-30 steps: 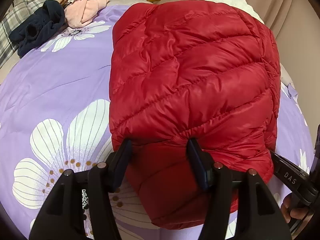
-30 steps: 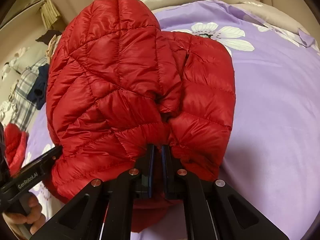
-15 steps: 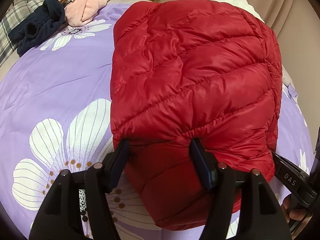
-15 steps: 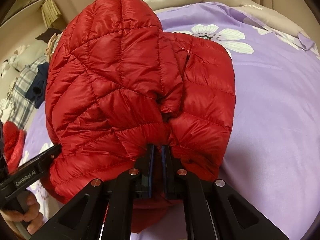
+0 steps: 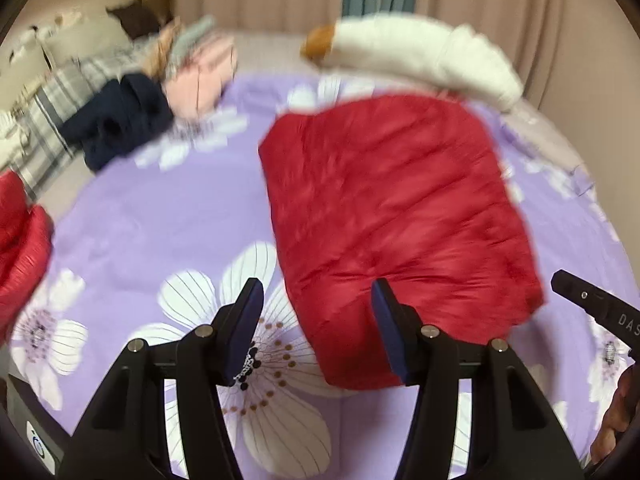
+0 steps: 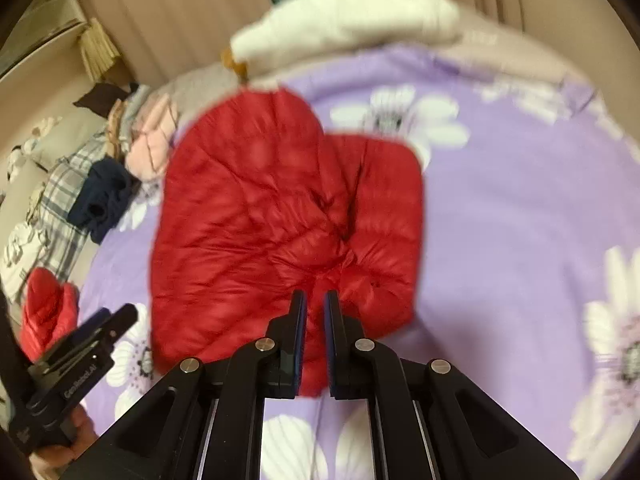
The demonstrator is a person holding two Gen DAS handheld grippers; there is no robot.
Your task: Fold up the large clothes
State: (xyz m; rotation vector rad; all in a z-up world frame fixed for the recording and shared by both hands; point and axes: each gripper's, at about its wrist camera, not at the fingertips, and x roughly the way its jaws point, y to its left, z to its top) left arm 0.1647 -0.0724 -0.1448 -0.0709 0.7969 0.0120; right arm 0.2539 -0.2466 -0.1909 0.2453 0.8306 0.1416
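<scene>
Red quilted down jacket (image 5: 396, 216) lies folded into a puffy block on the purple floral bedspread (image 5: 160, 224) (both views motion-blurred). My left gripper (image 5: 316, 320) is spread wide at its near edge; my right gripper (image 6: 315, 320) shows a narrow gap, gripping nothing I can make out.

Readable text is sparse. In the left wrist view, the white letters "DAS" stand on the black body of the right gripper (image 5: 600, 306) at the right edge; the rest of the word is cut off. In the right wrist view, white lettering reading roughly "GenRobot.AI" runs along the black body of the left gripper (image 6: 86, 346) at lower left, blurred. A small round logo on a white device corner (image 5: 38, 446) is unreadable.
</scene>
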